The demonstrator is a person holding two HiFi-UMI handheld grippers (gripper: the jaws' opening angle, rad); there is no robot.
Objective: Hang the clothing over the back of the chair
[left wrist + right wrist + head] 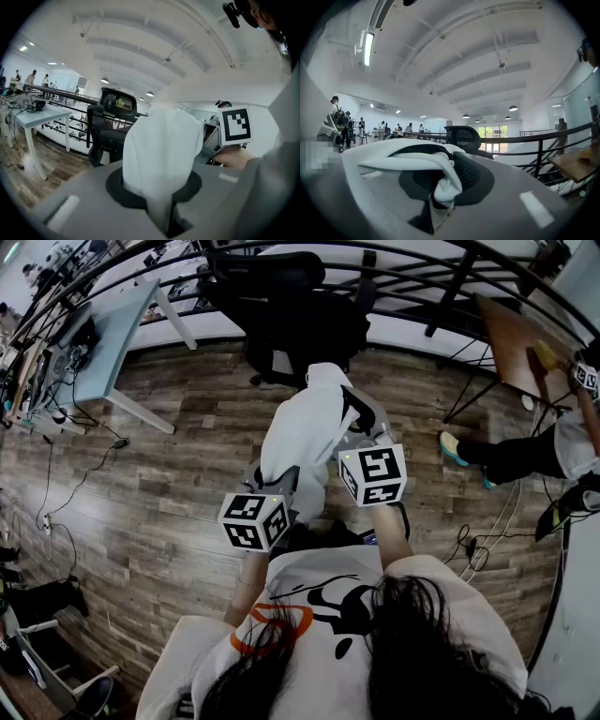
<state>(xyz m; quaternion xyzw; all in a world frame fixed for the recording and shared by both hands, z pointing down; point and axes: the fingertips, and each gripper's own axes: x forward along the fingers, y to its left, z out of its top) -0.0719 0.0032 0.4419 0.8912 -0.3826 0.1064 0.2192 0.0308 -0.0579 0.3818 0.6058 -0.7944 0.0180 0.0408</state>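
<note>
I hold a white garment with black trim (305, 427) up in front of me between both grippers. In the left gripper view the left gripper (161, 206) is shut on a thick fold of the white garment (159, 150), which rises out of the jaws. The right gripper (436, 206) is shut on a bunched white and black edge of the garment (440, 180). In the head view the left gripper (279, 482) sits lower left and the right gripper (370, 435) higher right. The black office chair (291, 315) stands beyond the garment, apart from it.
A pale table (112, 324) stands at the far left with cables (56, 493) on the wood floor beside it. A black railing (394, 268) runs behind the chair. At the right are a wooden table (516, 343) and another person's leg with a teal shoe (453, 448).
</note>
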